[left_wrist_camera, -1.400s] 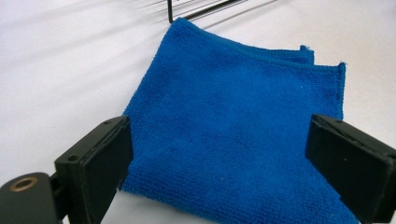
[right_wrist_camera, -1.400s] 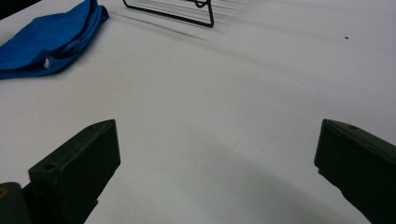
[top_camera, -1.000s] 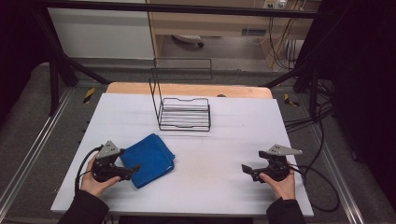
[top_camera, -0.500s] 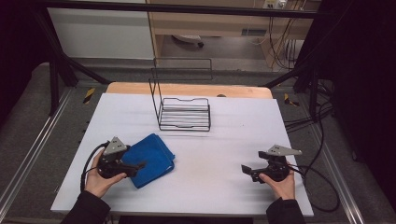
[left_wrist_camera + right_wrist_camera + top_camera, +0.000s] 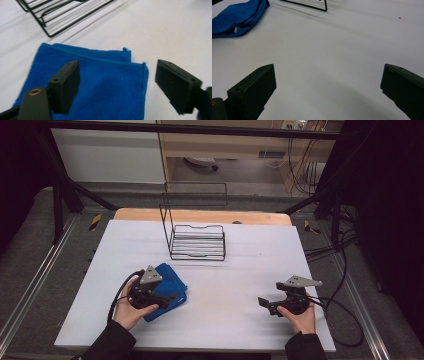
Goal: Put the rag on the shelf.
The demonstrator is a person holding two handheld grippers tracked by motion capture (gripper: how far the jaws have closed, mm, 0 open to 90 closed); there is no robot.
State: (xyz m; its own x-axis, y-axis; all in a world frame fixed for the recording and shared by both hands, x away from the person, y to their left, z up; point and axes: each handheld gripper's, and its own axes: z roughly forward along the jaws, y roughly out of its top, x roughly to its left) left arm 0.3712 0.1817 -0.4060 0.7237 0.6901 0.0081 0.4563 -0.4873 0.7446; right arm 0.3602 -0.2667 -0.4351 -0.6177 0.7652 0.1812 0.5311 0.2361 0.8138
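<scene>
A person's left gripper (image 5: pixel 116 87) hovers low over a folded blue towel (image 5: pixel 95 85) at the near left of the white table (image 5: pixel 250 275), its fingers (image 5: pixel 65 87) spread wide with one above the cloth and the other past its right edge — a stance that looks set to pinch that edge. The right gripper (image 5: pixel 265 304) rests well apart on bare table, fingers likewise open and empty, seemingly waiting, while a black wire rack (image 5: pixel 197 242) stands beyond the towel toward the far side.

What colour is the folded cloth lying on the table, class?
The cloth is bright blue; the left gripper view shows it best.
</scene>
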